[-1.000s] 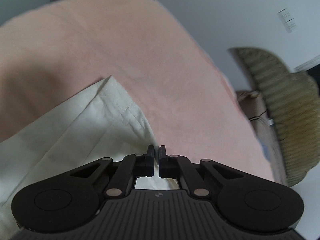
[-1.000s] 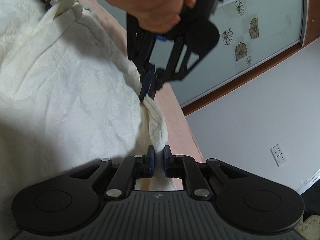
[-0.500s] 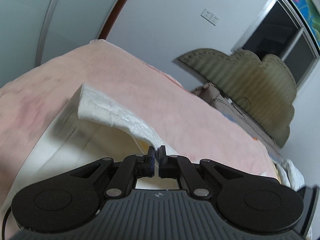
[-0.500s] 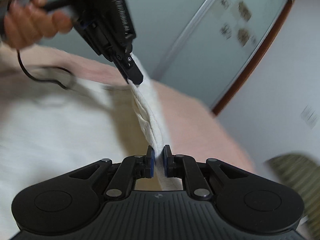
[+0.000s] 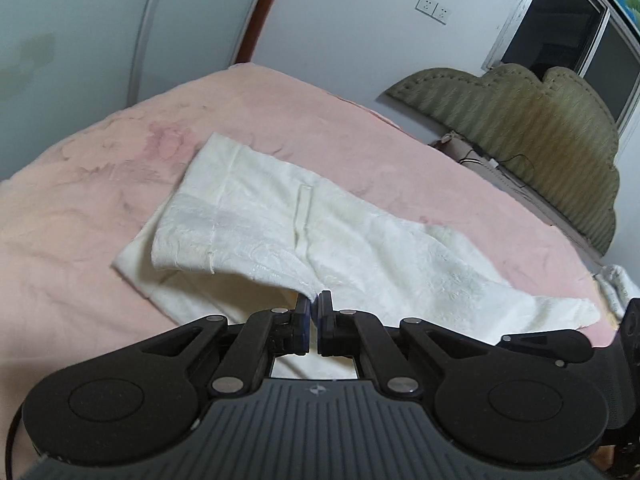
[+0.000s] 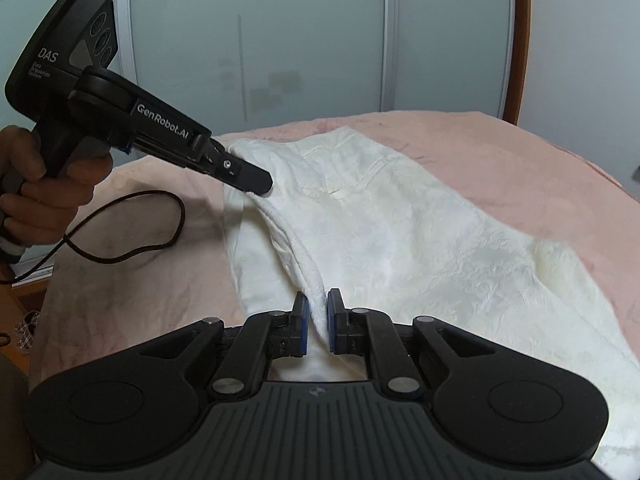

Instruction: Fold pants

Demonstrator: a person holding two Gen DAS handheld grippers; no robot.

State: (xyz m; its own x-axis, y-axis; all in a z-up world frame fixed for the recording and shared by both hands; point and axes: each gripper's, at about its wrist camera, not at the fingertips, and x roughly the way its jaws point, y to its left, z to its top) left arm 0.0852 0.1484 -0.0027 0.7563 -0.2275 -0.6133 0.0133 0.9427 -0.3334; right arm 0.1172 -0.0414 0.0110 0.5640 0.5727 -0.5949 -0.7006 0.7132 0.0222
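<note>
Notably, both the left gripper and right gripper pinch the cream pants by thin edges above the pink bed, so fabric may slip free mid-fold.

A bed under a pink sheet fills the room, its olive scalloped headboard set against a white wall with two sockets. A dark window sits above the headboard. Frosted sliding wardrobe doors with flower motifs and a wooden frame stand past the bed.

The pants lie spread on the bed, headboard behind.
</note>
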